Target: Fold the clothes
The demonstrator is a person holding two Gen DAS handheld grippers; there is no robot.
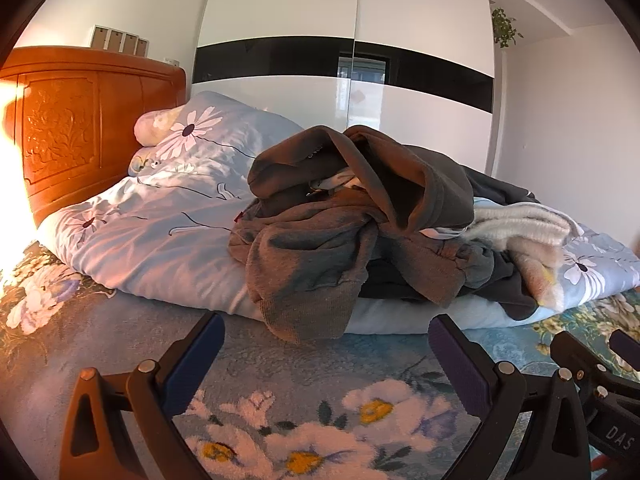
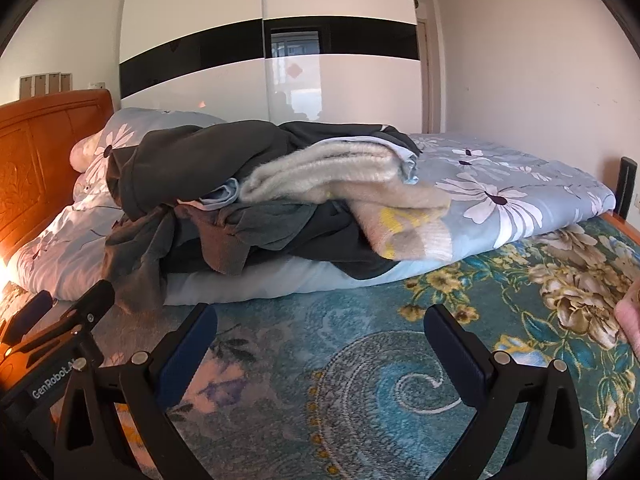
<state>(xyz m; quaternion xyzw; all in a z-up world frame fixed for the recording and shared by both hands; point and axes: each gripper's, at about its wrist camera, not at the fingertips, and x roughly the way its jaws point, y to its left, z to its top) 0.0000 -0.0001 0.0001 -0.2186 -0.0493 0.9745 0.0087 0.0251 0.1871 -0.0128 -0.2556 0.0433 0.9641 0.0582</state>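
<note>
Floral bedspread (image 2: 360,360), clothes heap (image 1: 352,216) on quilt (image 1: 160,232), both grippers' jaws wide, empty

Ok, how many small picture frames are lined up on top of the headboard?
4, side by side in a row of picture frames on the wooden headboard, against the wall at its left end. The right wrist view shows the same row; none looks hidden.

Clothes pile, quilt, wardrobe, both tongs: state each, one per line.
Clothes pile: unfolded, heaped on the quilt.
Cream sweater: crumpled, in the pile.
Quilt: folded, on the floral blanket.
Wardrobe: doors shut.
Left tongs: open, empty.
Right tongs: open, empty.
</note>
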